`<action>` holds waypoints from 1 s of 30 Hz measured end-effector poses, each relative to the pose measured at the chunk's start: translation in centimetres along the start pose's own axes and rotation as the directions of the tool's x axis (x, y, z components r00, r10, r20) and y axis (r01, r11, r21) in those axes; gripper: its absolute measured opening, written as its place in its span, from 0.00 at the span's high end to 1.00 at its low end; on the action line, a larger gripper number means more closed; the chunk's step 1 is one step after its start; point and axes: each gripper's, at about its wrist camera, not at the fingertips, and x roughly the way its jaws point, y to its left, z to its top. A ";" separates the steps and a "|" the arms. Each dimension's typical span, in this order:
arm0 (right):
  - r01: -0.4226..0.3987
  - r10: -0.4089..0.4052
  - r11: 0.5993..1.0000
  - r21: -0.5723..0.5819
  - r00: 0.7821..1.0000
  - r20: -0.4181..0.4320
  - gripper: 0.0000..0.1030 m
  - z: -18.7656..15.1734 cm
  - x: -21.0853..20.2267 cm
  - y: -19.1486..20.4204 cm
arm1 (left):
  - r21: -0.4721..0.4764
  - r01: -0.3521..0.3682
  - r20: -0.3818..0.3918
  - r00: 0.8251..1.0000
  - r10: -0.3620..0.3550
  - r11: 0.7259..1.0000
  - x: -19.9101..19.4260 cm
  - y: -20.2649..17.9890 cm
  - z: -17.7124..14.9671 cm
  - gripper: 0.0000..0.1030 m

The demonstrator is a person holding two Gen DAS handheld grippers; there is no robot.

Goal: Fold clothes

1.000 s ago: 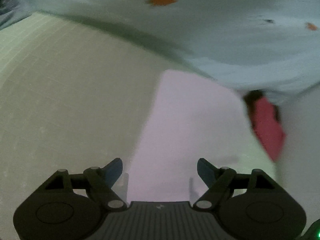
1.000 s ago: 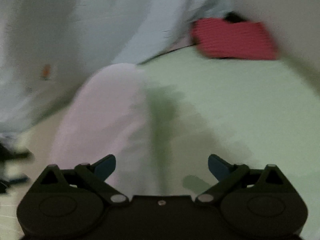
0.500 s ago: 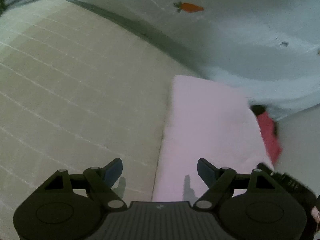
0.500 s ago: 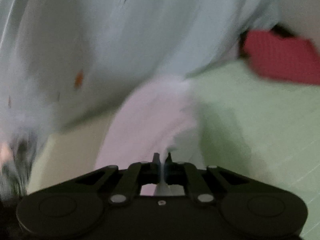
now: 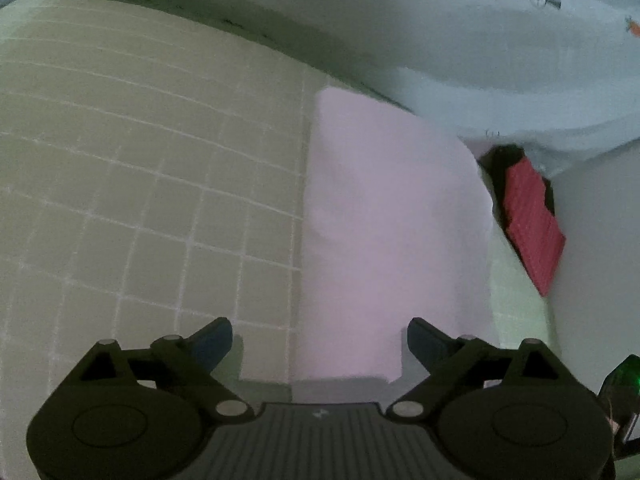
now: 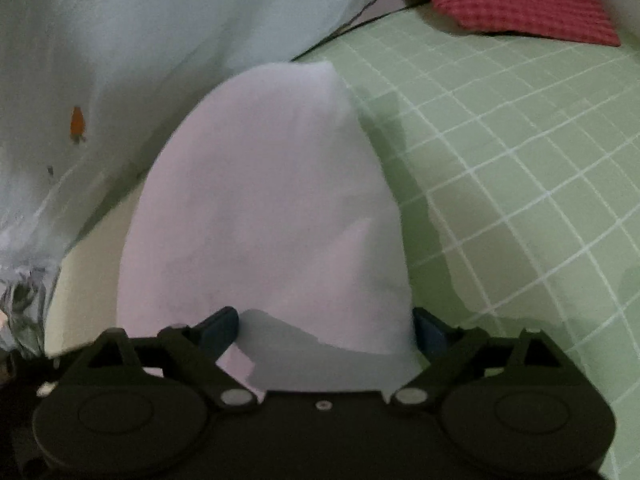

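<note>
Just ahead of both wrist cameras, the left gripper (image 5: 320, 334) and right gripper (image 6: 326, 326) hover with fingers spread wide, holding nothing, each at the near edge of the pale pink garment (image 5: 394, 224). It lies as a long, smooth, straight-sided strip on the green checked sheet (image 6: 500, 152); whether another fold is due cannot be told. Any further handling is best done by pinching both near corners level, so the edges stay square. Beyond lie a light blue printed cloth (image 6: 160, 40) and a red cloth (image 5: 534, 220).
</note>
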 end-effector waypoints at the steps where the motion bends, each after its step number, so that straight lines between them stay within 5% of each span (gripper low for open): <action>1: -0.007 0.007 1.000 -0.002 1.000 -0.003 0.06 -0.1 0.1 -0.1 | 0.005 0.003 -0.014 1.000 -0.003 1.000 0.7 -0.1 0.4 0.08; 11: -0.023 0.024 0.999 0.044 0.999 -0.034 0.00 0.5 2.0 1.5 | -0.033 0.143 -0.111 0.983 -0.146 0.989 4.6 -0.1 2.4 0.02; 15: -0.017 0.019 0.998 0.058 0.999 -0.029 0.01 0.1 2.3 2.6 | -0.034 0.166 -0.114 0.979 -0.169 0.985 4.7 0.2 2.3 0.14; 17: -0.021 0.022 0.997 0.073 1.000 -0.009 0.21 0.0 1.2 2.5 | -0.005 0.176 -0.097 0.980 -0.176 0.984 3.9 0.1 2.0 0.40; 19: -0.024 0.022 0.995 0.092 1.000 0.016 0.52 -0.1 -0.2 2.4 | 0.024 0.214 -0.074 0.974 -0.212 0.976 2.9 -0.1 1.7 0.53; 21: -0.027 0.023 0.993 0.112 0.999 0.040 0.65 -0.1 -1.6 2.2 | 0.055 0.252 -0.052 0.967 -0.249 0.966 1.9 -0.2 1.4 0.58; 30: -0.048 0.018 0.979 0.197 0.989 0.150 0.71 -0.5 -7.9 1.4 | 0.195 0.412 -0.034 0.910 -0.413 0.890 -1.8 -6.5 1.3 0.59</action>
